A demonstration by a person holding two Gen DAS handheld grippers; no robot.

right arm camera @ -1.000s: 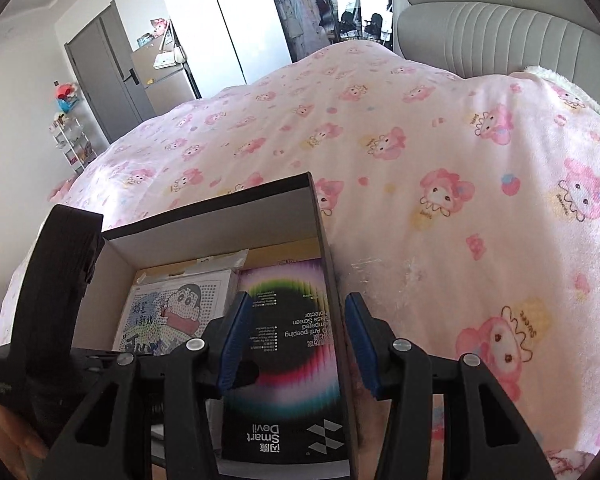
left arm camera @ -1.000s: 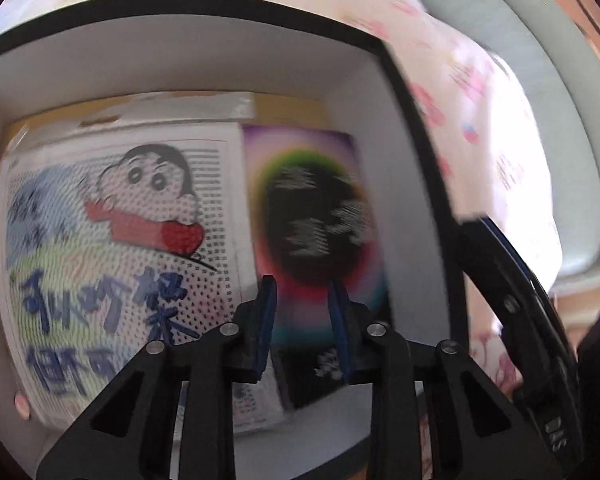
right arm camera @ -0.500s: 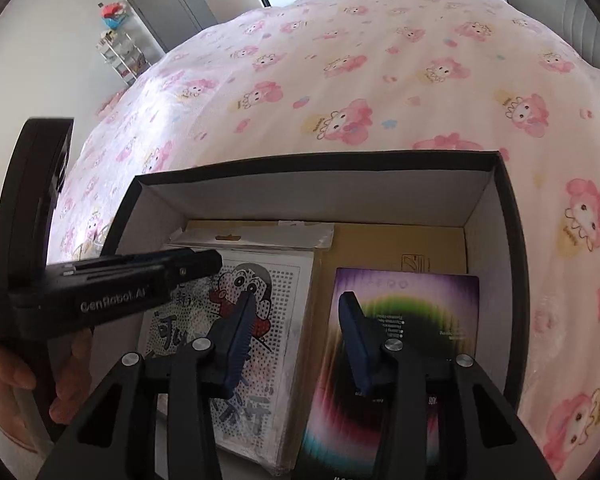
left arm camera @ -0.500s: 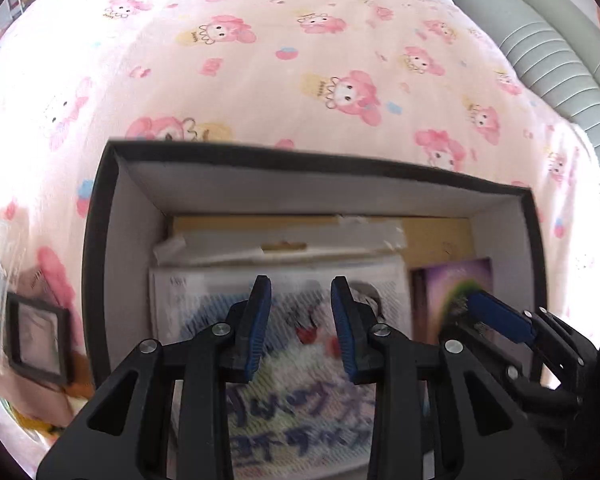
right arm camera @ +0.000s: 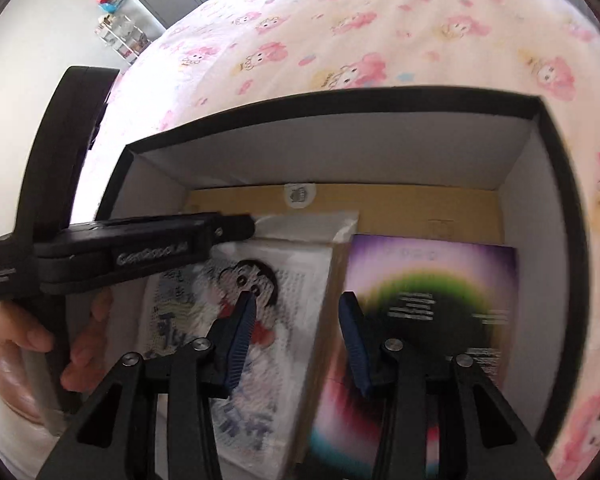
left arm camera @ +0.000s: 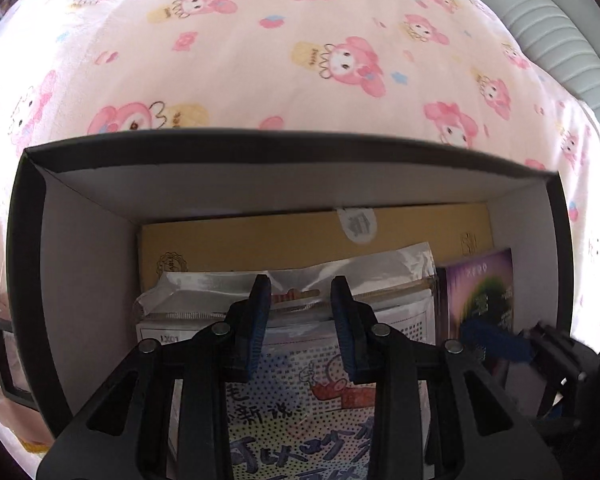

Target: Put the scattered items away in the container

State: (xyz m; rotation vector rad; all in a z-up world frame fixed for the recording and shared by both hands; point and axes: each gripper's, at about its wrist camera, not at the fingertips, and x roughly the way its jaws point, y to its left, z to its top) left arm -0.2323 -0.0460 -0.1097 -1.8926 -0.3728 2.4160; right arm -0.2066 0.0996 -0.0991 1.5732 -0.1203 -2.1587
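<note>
A black box with grey inner walls (left arm camera: pixel 84 264) (right arm camera: pixel 536 208) sits on the pink bed. Inside lie a cartoon bead kit in a clear bag (left arm camera: pixel 300 408) (right arm camera: pixel 260 308), a purple-and-black box (left arm camera: pixel 484 300) (right arm camera: pixel 432 296) to its right, and a flat tan carton (left arm camera: pixel 260 236) (right arm camera: pixel 400 204) beneath them. My left gripper (left arm camera: pixel 300 320) is open and empty over the kit's top edge. My right gripper (right arm camera: pixel 296 336) is open and empty over the seam between kit and purple box. The left gripper's body (right arm camera: pixel 112 256) shows in the right wrist view.
The pink cartoon-print blanket (left arm camera: pixel 300 40) (right arm camera: pixel 380 32) surrounds the box. A small black-framed item in clear wrap (left arm camera: pixel 8 360) lies outside the box's left wall. A grey padded headboard (left arm camera: pixel 560 32) is at the far right. Doors and a small shelf (right arm camera: pixel 124 36) stand beyond the bed.
Both grippers have moved closer over the box contents, the box now fills more of both views. Both stay open and empty.
</note>
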